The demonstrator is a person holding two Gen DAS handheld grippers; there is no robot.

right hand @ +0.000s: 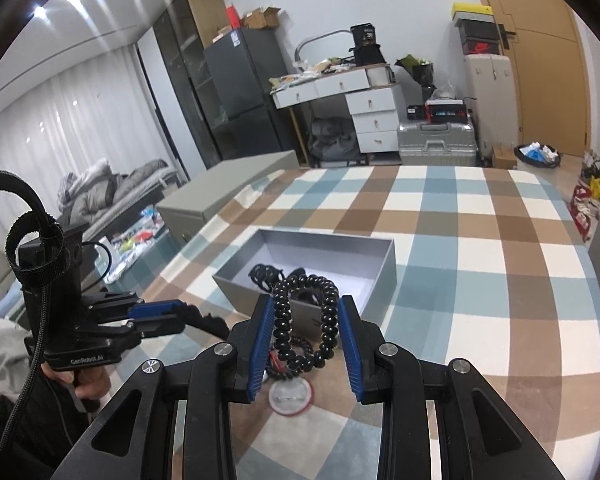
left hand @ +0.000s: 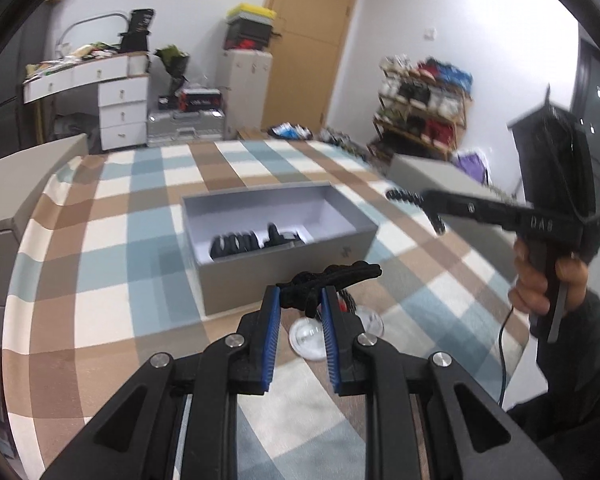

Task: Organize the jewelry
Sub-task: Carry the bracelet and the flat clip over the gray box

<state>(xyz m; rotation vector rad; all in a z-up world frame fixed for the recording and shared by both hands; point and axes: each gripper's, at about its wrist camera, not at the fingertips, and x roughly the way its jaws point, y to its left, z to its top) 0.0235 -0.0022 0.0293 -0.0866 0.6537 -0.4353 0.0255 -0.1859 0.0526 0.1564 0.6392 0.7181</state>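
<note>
An open grey box point(left hand: 292, 256) stands on the checked tablecloth and holds black jewelry point(left hand: 244, 242); it also shows in the right wrist view point(right hand: 364, 276). My left gripper point(left hand: 300, 304) is shut on a black cord piece point(left hand: 332, 276), held above the cloth just in front of the box. My right gripper point(right hand: 306, 312) holds a black spiral bracelet point(right hand: 306, 320) between its blue pads point(right hand: 350, 340), in front of the box. The right gripper also shows in the left wrist view point(left hand: 416, 208), to the right of the box.
A round clear lid or dish point(left hand: 312, 336) lies on the cloth under the grippers, with dark beads point(right hand: 296, 360) beside it. A grey box lid point(right hand: 228, 188) sits at the table's far left. A shelf point(left hand: 424, 108), drawers and suitcases stand beyond the table.
</note>
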